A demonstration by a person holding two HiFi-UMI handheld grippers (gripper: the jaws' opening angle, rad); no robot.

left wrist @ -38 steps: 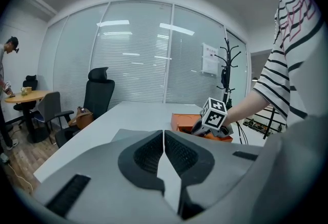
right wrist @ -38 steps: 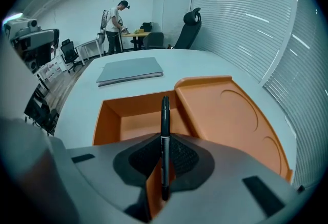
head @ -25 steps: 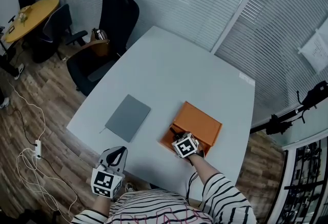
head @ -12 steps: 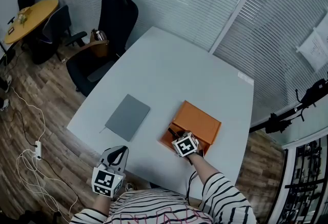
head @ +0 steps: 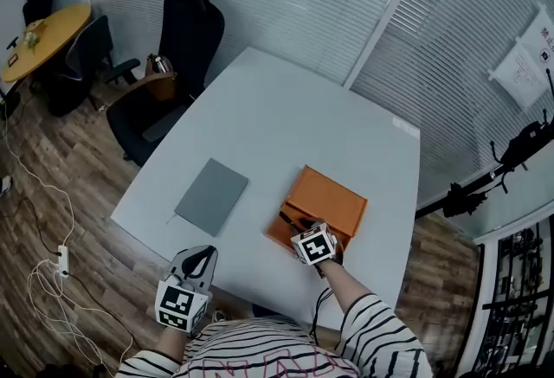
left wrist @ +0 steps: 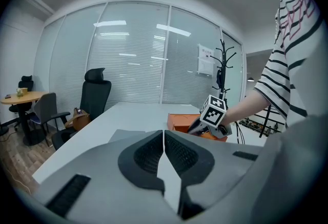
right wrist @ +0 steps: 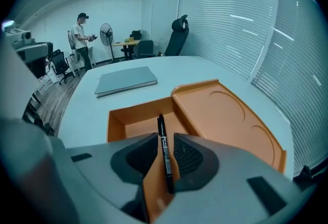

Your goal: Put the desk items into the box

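An orange box point(head: 333, 199) point(right wrist: 225, 115) lies open on the white table point(head: 286, 125), with a deep compartment at its near left. My right gripper point(head: 305, 233) point(right wrist: 165, 138) hangs over that compartment. A black pen point(right wrist: 163, 146) point(head: 286, 219) runs along the gap between the jaws, against the right one. The gap is wider than the pen, and orange shows beside it. A grey notebook point(head: 211, 196) point(right wrist: 125, 80) lies flat to the left of the box. My left gripper point(head: 197, 262) point(left wrist: 164, 138) is shut and empty, held off the table's near edge.
A black office chair point(head: 186, 30) stands at the table's far left corner. A round yellow table point(head: 43, 35) with chairs is further left. Cables lie on the wood floor point(head: 52, 264). A person point(right wrist: 81, 33) stands across the room. Blinds cover the glass walls.
The head view has drifted slightly. My right gripper has stayed over the box's near compartment with the pen, and my left gripper has not moved.
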